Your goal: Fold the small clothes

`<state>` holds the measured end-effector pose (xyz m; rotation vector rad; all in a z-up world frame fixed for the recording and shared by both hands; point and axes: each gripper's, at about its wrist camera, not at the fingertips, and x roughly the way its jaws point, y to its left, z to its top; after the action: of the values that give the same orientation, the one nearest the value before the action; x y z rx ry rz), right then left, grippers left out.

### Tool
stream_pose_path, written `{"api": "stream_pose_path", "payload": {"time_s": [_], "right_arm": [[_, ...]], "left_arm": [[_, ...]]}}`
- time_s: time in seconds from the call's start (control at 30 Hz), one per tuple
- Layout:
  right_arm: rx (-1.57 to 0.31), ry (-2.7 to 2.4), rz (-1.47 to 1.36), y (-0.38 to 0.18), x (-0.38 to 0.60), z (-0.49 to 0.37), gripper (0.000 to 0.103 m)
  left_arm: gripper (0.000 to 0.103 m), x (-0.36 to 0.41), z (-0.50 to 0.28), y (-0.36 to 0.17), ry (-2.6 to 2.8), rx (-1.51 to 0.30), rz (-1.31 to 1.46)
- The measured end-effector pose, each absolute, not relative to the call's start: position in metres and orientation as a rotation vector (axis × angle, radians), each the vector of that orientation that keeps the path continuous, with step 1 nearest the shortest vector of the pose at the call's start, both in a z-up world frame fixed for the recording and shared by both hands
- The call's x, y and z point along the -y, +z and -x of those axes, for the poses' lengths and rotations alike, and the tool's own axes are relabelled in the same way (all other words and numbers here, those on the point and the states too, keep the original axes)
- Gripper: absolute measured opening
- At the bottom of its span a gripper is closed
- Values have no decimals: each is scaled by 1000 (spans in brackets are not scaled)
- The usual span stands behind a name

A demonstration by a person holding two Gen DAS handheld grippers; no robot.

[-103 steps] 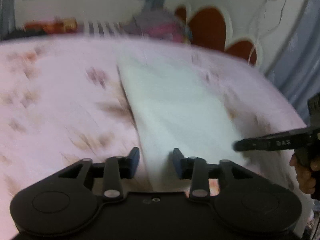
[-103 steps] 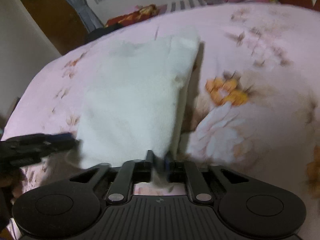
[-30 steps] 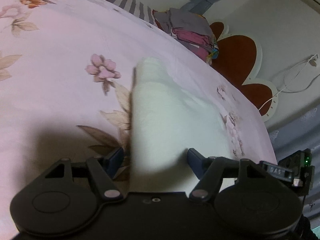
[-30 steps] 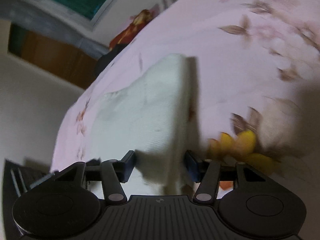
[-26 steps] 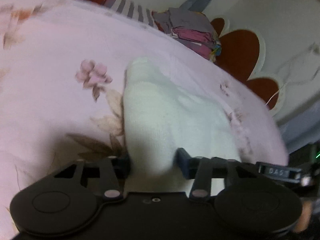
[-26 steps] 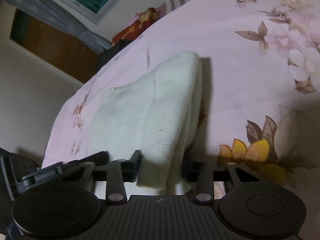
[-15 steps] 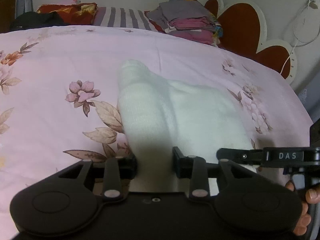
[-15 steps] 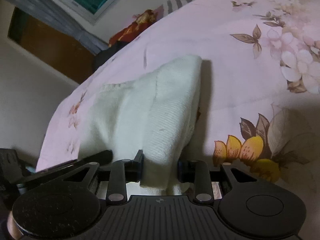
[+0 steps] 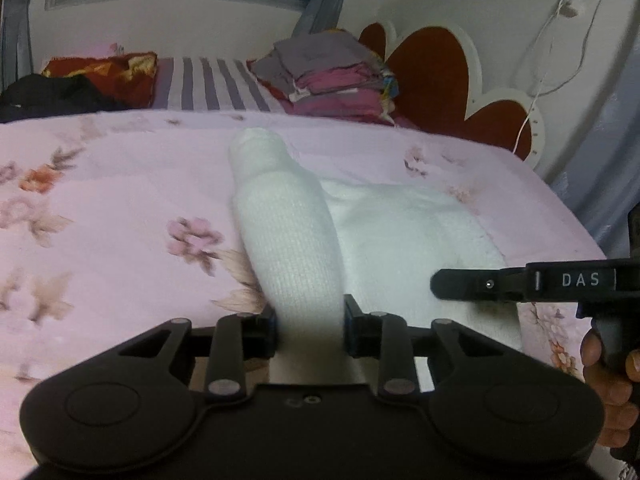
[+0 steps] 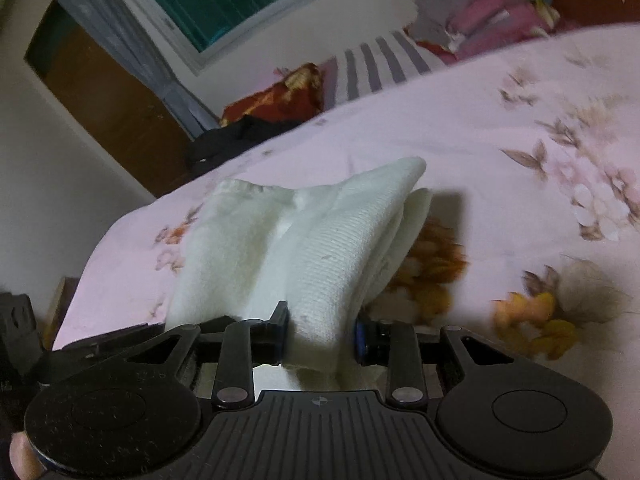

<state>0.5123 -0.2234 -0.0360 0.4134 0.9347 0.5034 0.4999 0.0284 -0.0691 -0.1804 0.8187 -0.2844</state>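
A white knitted garment (image 9: 292, 240) lies on the pink floral bedsheet (image 9: 120, 200), its near edge raised into a fold. My left gripper (image 9: 310, 326) has its jaws closing, with the pads pressed on the left near corner of that fold. In the right wrist view the garment (image 10: 332, 240) rises as a bunched ridge from my right gripper (image 10: 320, 332), which is shut on its right near corner. The right gripper's finger (image 9: 480, 284) reaches in from the right of the left wrist view, with a hand (image 9: 608, 380) on its handle. The cloth beneath the fold is hidden.
A stack of folded clothes (image 9: 332, 72) and a striped pillow (image 9: 208, 84) sit at the head of the bed, by a red and white headboard (image 9: 440, 80). A dark garment (image 10: 240, 132) lies at the far edge. A brown door (image 10: 100, 100) stands beyond.
Both grippers went from wide open around the garment's near edge to closed on it. They have risen, lifting that edge into a fold, and both views have rolled level.
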Motion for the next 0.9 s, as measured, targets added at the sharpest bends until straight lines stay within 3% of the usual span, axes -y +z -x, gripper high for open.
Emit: {"api": "stream_pose_path", "payload": {"time_s": [0.4, 0.7, 0.73, 0.87, 0.9], "right_arm": [[-932, 587, -405, -23, 79, -471, 31], [-1013, 608, -406, -64, 15, -461, 31], [-1031, 602, -415, -71, 15, -463, 31], [-1101, 564, -469, -101, 20, -466, 31], [-1101, 564, -485, -106, 22, -466, 31]], "left_arm": [[29, -166, -451, -49, -220, -812, 146], [30, -231, -432, -84, -214, -874, 262], [31, -235, -433, -93, -215, -891, 283], [52, -255, -432, -121, -218, -894, 423], [52, -258, -432, -124, -231, -888, 444]]}}
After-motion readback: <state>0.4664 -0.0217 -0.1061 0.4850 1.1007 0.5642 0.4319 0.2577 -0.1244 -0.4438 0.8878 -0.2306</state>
